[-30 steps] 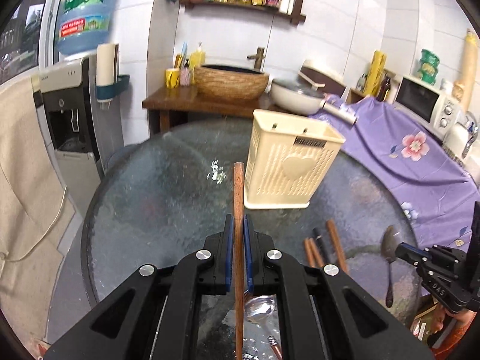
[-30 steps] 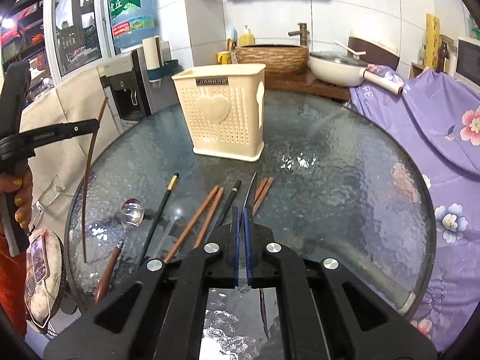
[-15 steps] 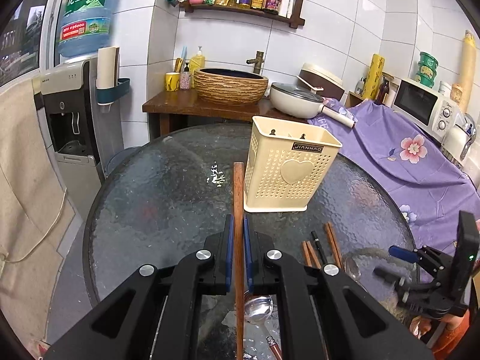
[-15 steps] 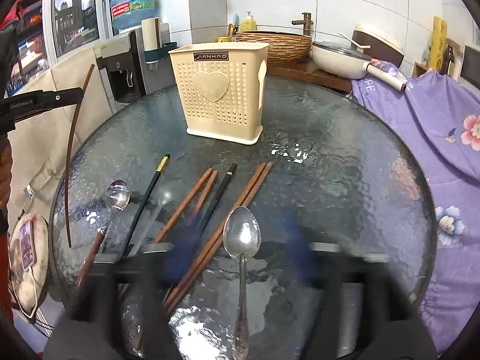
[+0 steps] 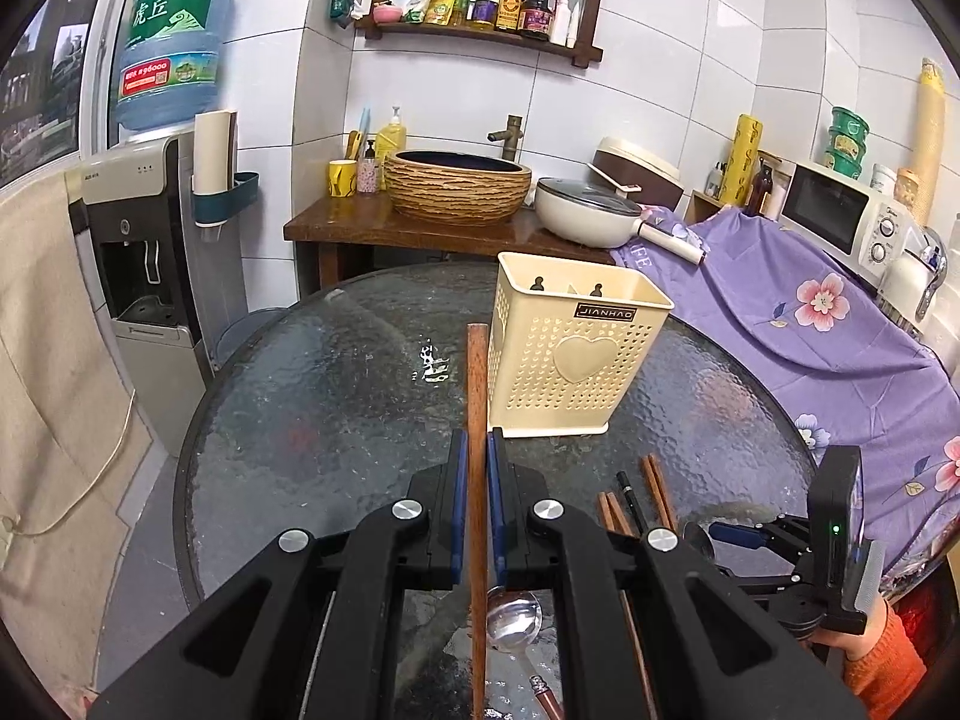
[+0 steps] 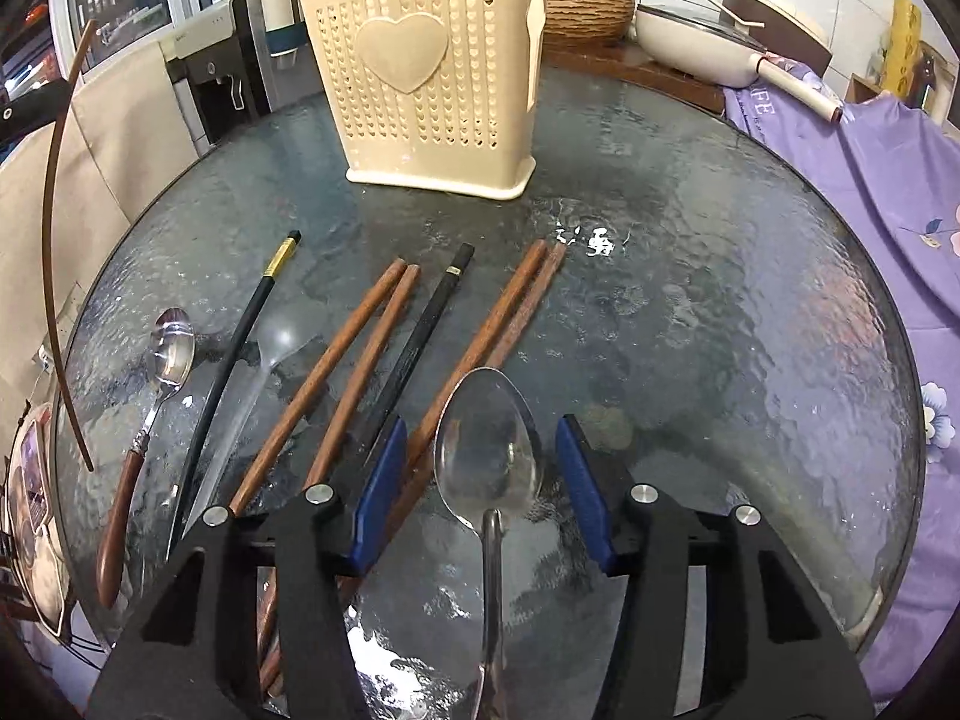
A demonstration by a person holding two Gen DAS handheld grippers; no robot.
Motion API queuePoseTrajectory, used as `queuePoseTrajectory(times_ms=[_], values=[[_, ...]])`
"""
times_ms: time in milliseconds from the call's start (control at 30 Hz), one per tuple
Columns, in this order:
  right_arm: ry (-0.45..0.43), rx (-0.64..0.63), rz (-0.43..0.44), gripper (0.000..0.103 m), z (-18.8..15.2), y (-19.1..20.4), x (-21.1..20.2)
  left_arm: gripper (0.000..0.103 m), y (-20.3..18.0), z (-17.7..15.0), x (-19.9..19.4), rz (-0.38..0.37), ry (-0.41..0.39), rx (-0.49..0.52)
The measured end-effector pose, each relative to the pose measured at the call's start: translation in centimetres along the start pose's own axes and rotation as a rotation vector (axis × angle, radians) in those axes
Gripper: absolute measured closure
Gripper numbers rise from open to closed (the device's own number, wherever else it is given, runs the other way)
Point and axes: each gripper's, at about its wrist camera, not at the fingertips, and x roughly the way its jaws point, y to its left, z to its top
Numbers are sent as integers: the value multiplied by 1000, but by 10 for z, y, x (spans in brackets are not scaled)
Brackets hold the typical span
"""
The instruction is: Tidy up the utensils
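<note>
Table: round glass table (image 6: pixel 690 312) in a tiled kitchen corner.
My right tongs (image 6: pixel 486 498): closing, pads either side of the steel spoon (image 6: pixel 489 450) lying flat, not yet pressing it.
My left tongs (image 5: pixel 472 480): pressed tight on one wooden chopstick (image 5: pixel 476 396), lifted above the table.
Loose utensils: brown chopsticks (image 6: pixel 354 354), black chopsticks (image 6: pixel 240 342), wood-handled spoon (image 6: pixel 162 372).
Holder: cream perforated utensil holder (image 6: pixel 432 78), upright beyond them.

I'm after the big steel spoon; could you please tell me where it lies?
In the right wrist view, the steel spoon lies on the glass table, between the closing right gripper's fingers, beside the brown chopsticks.
</note>
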Motion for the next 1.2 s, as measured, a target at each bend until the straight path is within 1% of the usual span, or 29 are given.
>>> queuePoseTrajectory(times_ms=[67, 233, 367, 533, 633, 800, 967, 1200], values=[[13, 9, 8, 66, 1, 0, 3, 96, 0, 0, 0, 0, 0, -2], [6, 9, 14, 67, -3, 2, 3, 96, 0, 0, 0, 1, 0, 0], [-33, 7, 24, 67, -1, 4, -9, 96, 0, 1, 0, 1, -4, -1], [-118, 2, 23, 67, 5, 5, -37, 96, -1, 3, -6, -2, -23, 3], [-196, 4, 26, 67, 8, 3, -63, 96, -2, 4, -11, -4, -34, 6], [-288, -8, 12, 67, 13, 3, -102, 96, -4, 3, -13, -6, -41, 8], [-307, -10, 17, 68, 14, 3, -115, 96, -5, 2, -16, -8, -46, 9], [-308, -21, 17, 68, 16, 6, -117, 96, -6, 5, -19, -5, -54, 18]])
